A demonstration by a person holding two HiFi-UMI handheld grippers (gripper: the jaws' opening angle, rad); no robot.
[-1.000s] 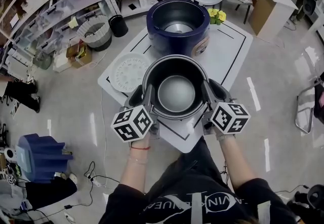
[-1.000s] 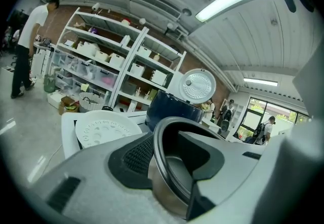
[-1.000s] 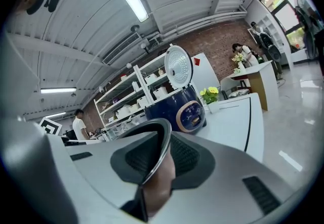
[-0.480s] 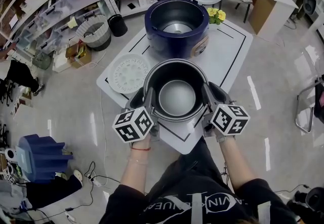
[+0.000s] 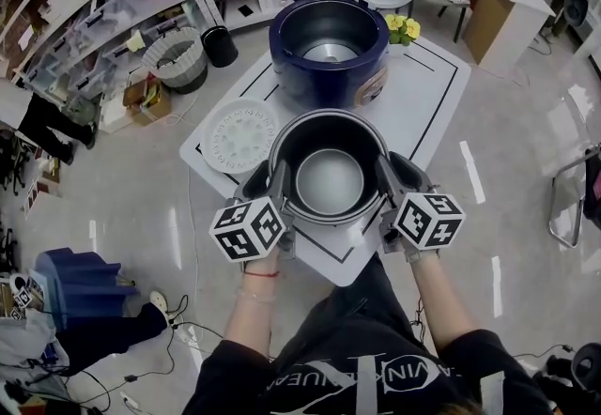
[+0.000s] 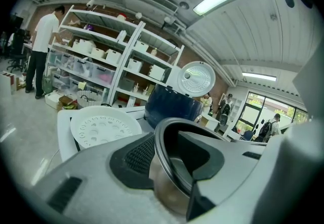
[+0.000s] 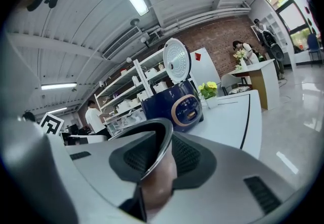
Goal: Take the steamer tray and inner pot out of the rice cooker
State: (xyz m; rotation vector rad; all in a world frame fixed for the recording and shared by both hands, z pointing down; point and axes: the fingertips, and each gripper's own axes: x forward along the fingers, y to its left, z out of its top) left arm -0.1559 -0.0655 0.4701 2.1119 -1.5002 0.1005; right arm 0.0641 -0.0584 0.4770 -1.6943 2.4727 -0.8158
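Setting inner pot (image 5: 329,180) down at worktop (image 5: 427,94) front, beside steamer tray (image 5: 239,133); rice cooker (image 5: 315,75) empty behind. Left gripper (image 5: 272,183) jaws clamped on pot rim. Right gripper (image 5: 386,183) jaws opening, rim betw. them. Next, prob.: release both, back off w/o nudging pot.

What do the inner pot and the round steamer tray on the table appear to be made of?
Inner pot: looks like metal, with a dark, matte, probably coated inside and a shiny bare outer wall that catches reflections. Steamer tray: likely white plastic, matte, with moulded rows of holes, though painted metal cannot be ruled out.
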